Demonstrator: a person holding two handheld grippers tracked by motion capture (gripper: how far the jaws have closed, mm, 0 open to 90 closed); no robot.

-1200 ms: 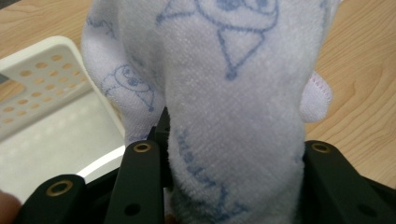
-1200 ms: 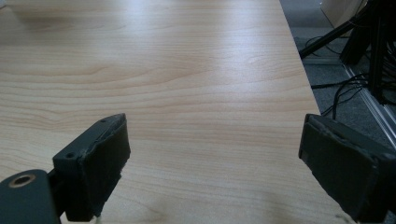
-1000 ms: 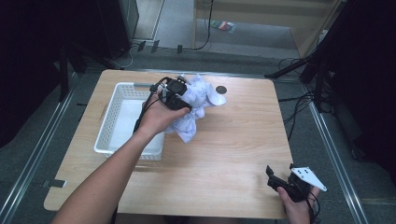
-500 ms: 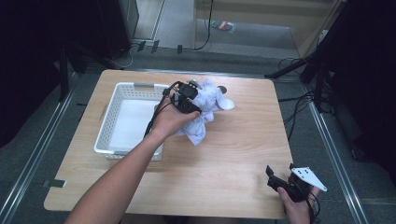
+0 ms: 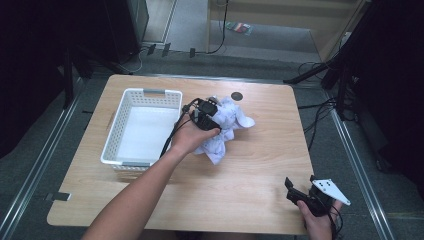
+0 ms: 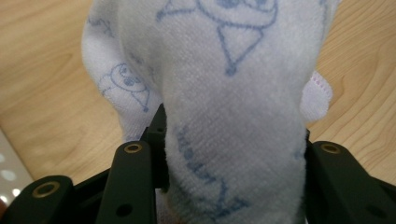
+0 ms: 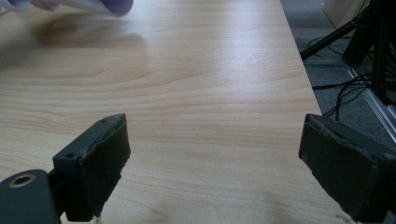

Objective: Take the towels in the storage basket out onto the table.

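Two grippers: left gripper (image 5: 209,114) clamps the blue-printed white cloth (image 5: 227,125), writing unreadable; right gripper (image 7: 212,158) gapes

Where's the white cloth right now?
In the high view, the white cloth is bunched mid-table just right of the white basket, gripped by the left tool.

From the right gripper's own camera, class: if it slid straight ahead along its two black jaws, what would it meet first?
Bare light wooden table first; the open right gripper holds nothing. Farther on, the crumpled white cloth with blue prints lies left of its line, though depth is unclear.
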